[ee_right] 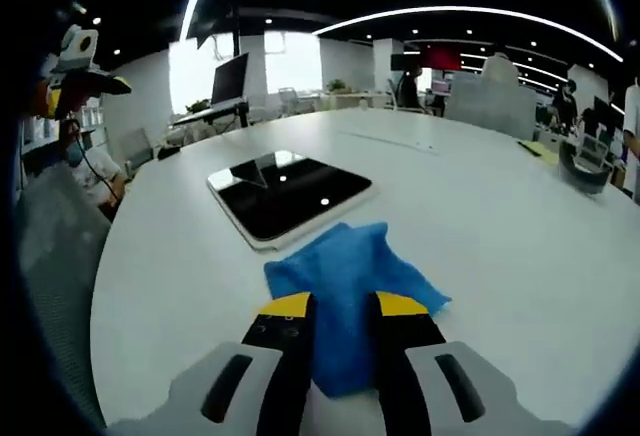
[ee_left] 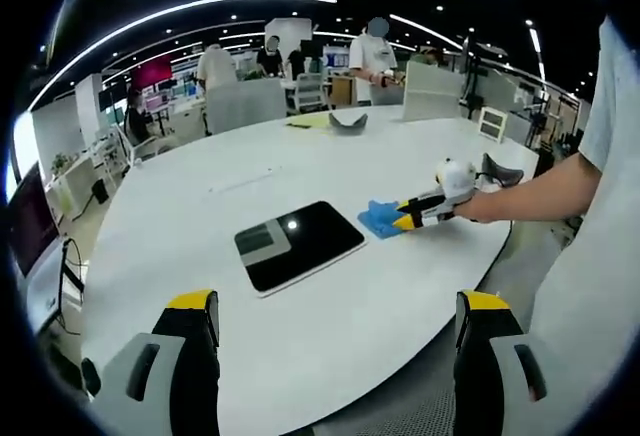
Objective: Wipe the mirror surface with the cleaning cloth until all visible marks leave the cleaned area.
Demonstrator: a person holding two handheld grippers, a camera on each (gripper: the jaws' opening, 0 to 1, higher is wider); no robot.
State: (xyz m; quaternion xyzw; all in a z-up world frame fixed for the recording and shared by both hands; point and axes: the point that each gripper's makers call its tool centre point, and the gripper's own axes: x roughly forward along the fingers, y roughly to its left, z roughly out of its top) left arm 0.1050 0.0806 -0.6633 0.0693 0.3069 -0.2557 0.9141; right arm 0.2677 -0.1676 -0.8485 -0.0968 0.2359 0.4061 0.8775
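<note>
Right gripper [ee_right: 335,321] fingers pinch soft blue cloth [ee_right: 350,281] at frame bottom; left gripper [ee_left: 338,326] fingers spread wide, empty; flat glossy rectangular mirror [ee_right: 288,193] on smooth white surface [ee_right: 500,226].

Right tongs [ee_right: 338,331] closed on cloth [ee_right: 345,281], held low; left tongs [ee_left: 338,328] spread, raised, empty.

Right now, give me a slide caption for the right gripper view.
Right gripper pinching the blue cloth beside the dark mirror on a white table.
</note>
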